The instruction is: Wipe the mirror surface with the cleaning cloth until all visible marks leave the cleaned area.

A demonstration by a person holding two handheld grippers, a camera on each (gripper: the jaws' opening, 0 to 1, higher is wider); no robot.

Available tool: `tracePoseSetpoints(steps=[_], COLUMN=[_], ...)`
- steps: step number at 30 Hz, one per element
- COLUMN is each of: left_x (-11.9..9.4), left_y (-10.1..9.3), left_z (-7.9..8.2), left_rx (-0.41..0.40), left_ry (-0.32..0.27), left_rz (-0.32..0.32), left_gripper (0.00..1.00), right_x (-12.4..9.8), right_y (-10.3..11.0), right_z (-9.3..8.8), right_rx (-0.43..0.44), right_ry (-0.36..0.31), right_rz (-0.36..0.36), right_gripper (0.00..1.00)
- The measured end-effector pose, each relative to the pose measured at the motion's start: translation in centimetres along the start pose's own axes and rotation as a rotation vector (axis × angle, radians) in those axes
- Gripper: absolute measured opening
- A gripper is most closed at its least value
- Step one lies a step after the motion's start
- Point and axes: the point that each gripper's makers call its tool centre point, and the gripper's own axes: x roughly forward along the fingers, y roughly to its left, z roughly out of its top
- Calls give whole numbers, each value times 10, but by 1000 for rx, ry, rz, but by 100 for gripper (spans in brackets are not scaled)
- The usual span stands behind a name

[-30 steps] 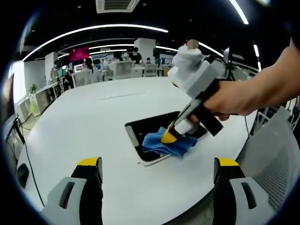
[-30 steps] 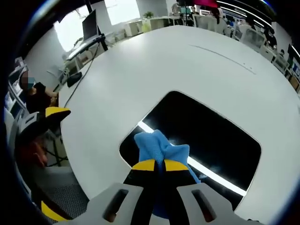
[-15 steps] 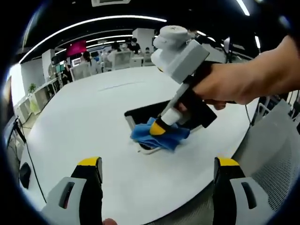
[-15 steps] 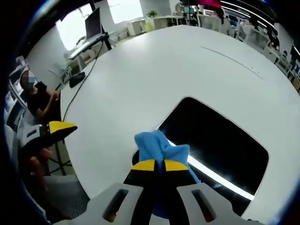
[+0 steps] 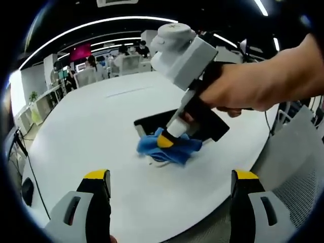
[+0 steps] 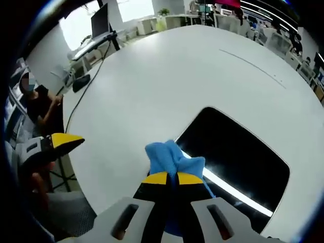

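Observation:
A dark rectangular mirror (image 6: 238, 157) lies flat on the white table (image 6: 152, 86); it mirrors a bright ceiling light strip. My right gripper (image 6: 172, 178) is shut on a blue cleaning cloth (image 6: 169, 159), pressed down at the mirror's near left end. In the left gripper view the right gripper (image 5: 164, 140), held by a hand (image 5: 253, 86), pushes the blue cloth (image 5: 169, 147) over the mirror's (image 5: 152, 124) front corner. My left gripper (image 5: 169, 177) hovers open over the table's near edge, well short of the mirror, with nothing between its fingers.
The round white table (image 5: 91, 131) spreads wide around the mirror. A mesh chair (image 5: 298, 172) stands at the right. Desks, monitors and people fill the office behind. A seated person (image 6: 38, 101) and cables are beside the table's left edge.
The right gripper has dragged the cloth along the mirror toward its near left end, now partly over the mirror's corner. The left gripper has stayed open in place.

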Motion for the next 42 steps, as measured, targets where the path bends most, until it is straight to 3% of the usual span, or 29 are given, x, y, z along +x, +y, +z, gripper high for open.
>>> tracePoseSetpoints(steps=[2,7,24,42], left_x=[1,0,-1,-1], left_y=[1,1,1,3], left_z=[-5,-2,-4,-1], left_rx=[-12,-30,-46,-48], left_ry=[27,8,19,10], left_rz=[6,3,7,11], left_gripper=[99,99,99,99], right_x=[0,0,1,7], right_y=[0,1,0,-13], right_z=[0,0,2,15], right_rx=[-11,-48,-43,-30], right_ry=[2,6,7,-2], right_rz=[2,14,28,38], right_gripper=[0,0,0,0])
